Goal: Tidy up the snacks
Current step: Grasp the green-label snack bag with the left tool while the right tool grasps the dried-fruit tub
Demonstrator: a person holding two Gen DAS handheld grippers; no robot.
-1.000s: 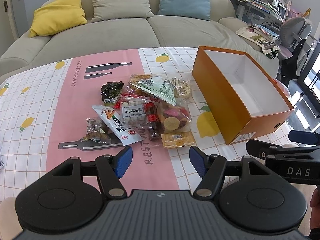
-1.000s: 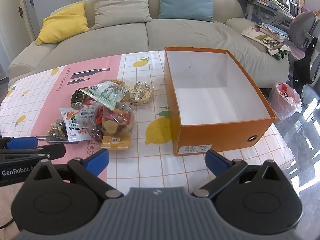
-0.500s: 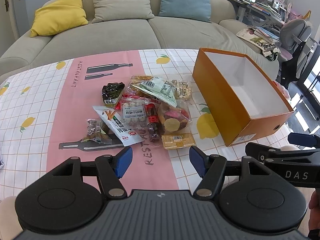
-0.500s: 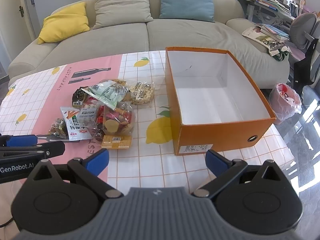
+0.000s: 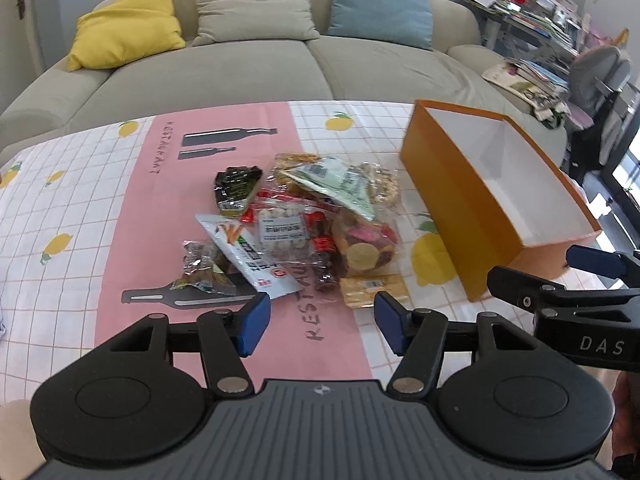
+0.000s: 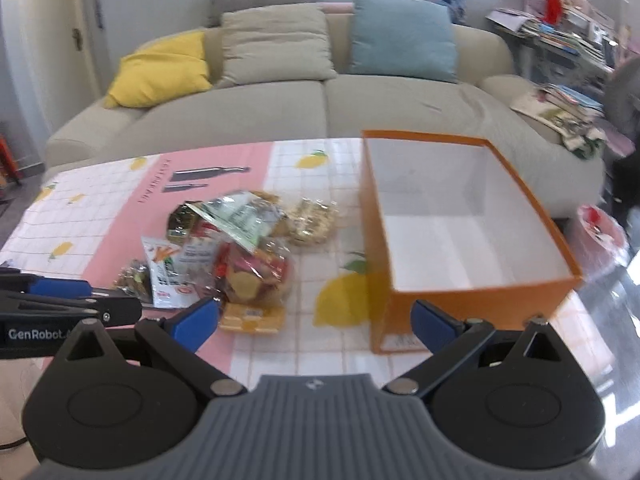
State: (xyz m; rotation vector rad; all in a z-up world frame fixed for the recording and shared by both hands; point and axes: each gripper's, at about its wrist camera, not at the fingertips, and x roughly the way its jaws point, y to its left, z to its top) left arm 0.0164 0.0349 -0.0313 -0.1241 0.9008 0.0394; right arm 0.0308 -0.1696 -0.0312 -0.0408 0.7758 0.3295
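Note:
A pile of snack packets (image 5: 304, 228) lies mid-table, also in the right wrist view (image 6: 236, 248). It includes a green-white packet (image 5: 340, 184), a white carrot-print packet (image 5: 250, 258), a dark seaweed pack (image 5: 236, 188), a clear bag of coloured chips (image 5: 366, 246) and a flat yellow packet (image 5: 374, 290). An empty orange box (image 5: 472, 208) with a white inside stands to the right (image 6: 460, 216). My left gripper (image 5: 320, 322) is open and empty, just short of the pile. My right gripper (image 6: 316, 318) is open and empty, near the box's front corner.
The table wears a pink and white checked cloth (image 5: 120, 208) with lemon prints. A beige sofa (image 5: 256, 60) with yellow, beige and blue cushions stands behind. A cluttered desk and chair (image 5: 592, 76) are at the right. A red-filled bag (image 6: 600, 228) sits on the floor.
Both grippers have moved forward a little towards the pile and box, and the right view has tilted up. Jaws stay open; nothing on the table has moved.

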